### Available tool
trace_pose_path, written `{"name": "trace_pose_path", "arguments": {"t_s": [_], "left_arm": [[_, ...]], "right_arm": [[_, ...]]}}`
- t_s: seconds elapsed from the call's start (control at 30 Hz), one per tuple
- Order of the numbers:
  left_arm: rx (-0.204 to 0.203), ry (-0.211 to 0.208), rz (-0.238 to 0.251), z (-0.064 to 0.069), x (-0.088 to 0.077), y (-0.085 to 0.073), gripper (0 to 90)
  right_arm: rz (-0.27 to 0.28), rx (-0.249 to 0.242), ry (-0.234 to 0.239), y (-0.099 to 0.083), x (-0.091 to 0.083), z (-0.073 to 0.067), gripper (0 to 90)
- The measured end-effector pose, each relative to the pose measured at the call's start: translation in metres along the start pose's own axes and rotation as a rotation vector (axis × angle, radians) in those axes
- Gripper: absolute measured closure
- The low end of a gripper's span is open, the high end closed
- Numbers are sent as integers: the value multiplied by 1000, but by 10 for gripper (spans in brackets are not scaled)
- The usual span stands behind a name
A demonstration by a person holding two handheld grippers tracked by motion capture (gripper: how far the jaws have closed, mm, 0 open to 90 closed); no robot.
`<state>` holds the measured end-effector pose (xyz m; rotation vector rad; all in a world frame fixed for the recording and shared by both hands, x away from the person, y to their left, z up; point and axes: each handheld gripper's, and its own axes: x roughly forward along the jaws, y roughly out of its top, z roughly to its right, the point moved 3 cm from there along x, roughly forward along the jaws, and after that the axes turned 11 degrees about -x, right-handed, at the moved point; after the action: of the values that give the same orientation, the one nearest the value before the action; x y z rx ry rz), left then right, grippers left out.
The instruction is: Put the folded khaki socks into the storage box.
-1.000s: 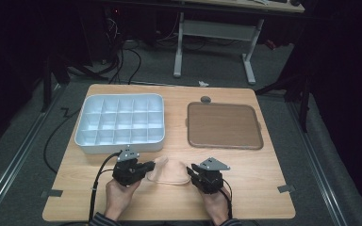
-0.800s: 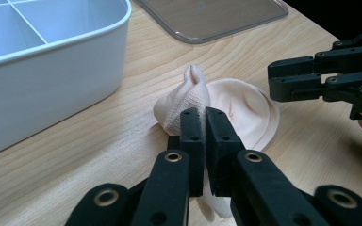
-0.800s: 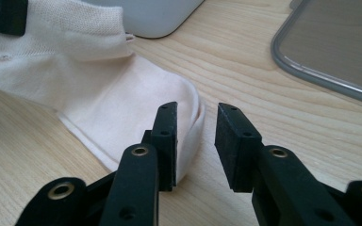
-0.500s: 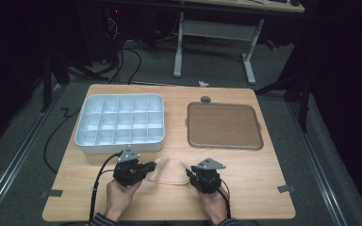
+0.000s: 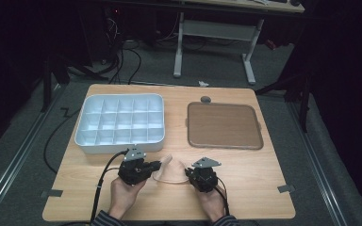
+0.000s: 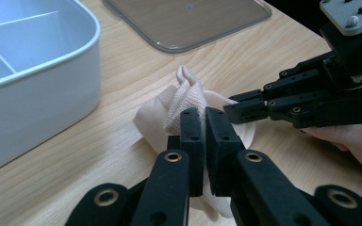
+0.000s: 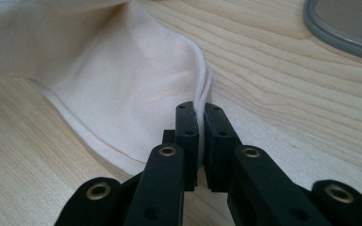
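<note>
Closing right gripper (image 7: 200, 110): its jaws have just been drawing together and now pinch the hemmed edge of the cream cloth (image 7: 122, 84)
Left gripper (image 6: 202, 120): pressed together on a ribbed fold at the cloth's other end, as it was a second ago
Cloth: near the front of the wooden table (image 5: 264, 179), between the two hands, its middle now pulled up into a peak where it lay flatter
Meaning: with both ends gripped, it looks ready to be lifted or folded
Farther off: white divided box (image 5: 120, 123), brown tray (image 5: 224, 125)
Writing: none readable anywhere
</note>
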<state>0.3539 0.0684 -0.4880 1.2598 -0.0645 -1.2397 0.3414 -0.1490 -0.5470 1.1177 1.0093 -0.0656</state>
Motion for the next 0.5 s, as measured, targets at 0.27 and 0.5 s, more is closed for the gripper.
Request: {"name": "trace_pose_path", "arguments": {"t_s": [0.27,0.5], "left_arm": [[11,-12,-16,5,9,4,869],[12,-24,-26,7,18,3,868]], "right_arm": [[-1,-31,15,4,4,-3,858],[0,-42,21,4,5,-3,858]]}}
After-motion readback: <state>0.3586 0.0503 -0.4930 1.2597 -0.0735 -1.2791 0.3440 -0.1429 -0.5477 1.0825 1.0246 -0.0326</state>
